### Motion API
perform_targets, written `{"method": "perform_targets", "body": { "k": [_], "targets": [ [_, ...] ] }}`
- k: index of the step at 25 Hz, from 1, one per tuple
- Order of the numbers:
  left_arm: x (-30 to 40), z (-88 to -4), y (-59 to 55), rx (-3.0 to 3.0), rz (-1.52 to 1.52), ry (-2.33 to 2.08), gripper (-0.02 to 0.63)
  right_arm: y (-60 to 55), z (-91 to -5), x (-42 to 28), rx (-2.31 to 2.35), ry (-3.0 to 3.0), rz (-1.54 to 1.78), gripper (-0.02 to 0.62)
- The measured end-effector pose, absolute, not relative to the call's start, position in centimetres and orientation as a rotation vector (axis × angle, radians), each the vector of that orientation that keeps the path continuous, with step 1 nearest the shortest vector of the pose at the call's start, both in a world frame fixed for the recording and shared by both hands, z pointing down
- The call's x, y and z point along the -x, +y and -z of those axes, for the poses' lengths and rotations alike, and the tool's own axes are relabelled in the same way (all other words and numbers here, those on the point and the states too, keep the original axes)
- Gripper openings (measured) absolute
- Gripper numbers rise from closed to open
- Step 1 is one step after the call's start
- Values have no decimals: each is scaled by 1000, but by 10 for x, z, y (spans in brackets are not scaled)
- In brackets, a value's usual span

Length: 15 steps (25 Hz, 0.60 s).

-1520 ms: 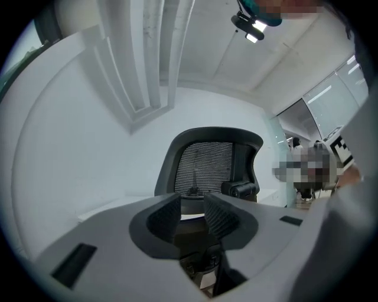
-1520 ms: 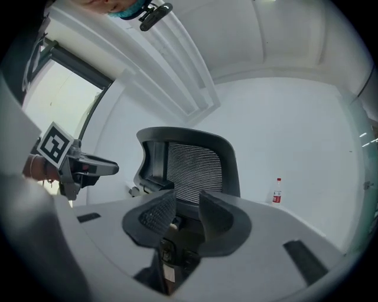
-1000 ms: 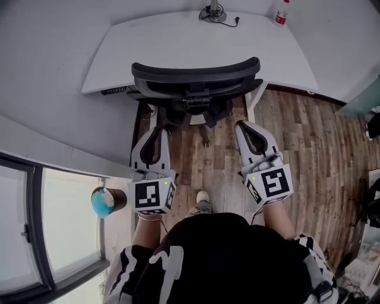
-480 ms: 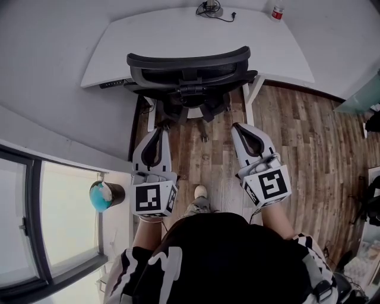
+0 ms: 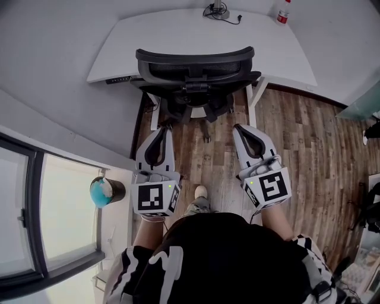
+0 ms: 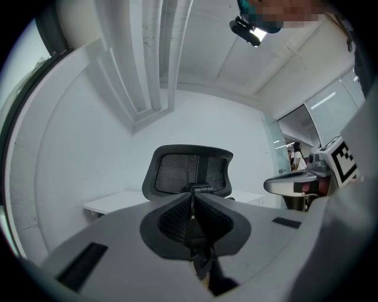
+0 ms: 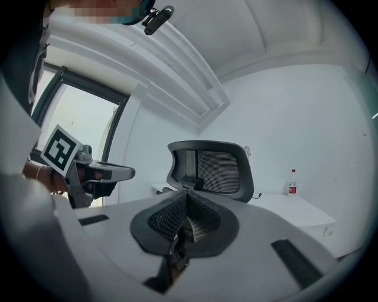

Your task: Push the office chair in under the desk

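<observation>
- Drawn back slightly from the chair (image 5: 196,64) since a second ago, with its backrest kept at the desk (image 5: 178,29) edge.
- Left gripper (image 5: 161,128) and right gripper (image 5: 240,126): both clenched on nothing, aimed level at the chair, apart from it.
- Seat already tucked underneath; probably finished, or needing one last nudge.

White desk (image 5: 178,35) bearing 1 bottle (image 5: 282,12), 1 cabled stand (image 5: 217,10); office chair (image 5: 196,65) on floor (image 5: 297,130)
</observation>
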State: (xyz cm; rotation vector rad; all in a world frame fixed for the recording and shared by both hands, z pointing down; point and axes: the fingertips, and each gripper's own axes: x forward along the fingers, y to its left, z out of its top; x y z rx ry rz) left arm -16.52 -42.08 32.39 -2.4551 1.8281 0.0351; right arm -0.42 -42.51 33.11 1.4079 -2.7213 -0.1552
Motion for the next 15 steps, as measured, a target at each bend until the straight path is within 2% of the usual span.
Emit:
{"method": "perform_targets", "body": {
  "k": [15],
  "targets": [
    [163,-316,-413,2457,-61,1820,20,-416,-327,4,-1399,-2727,164,9]
  ]
}}
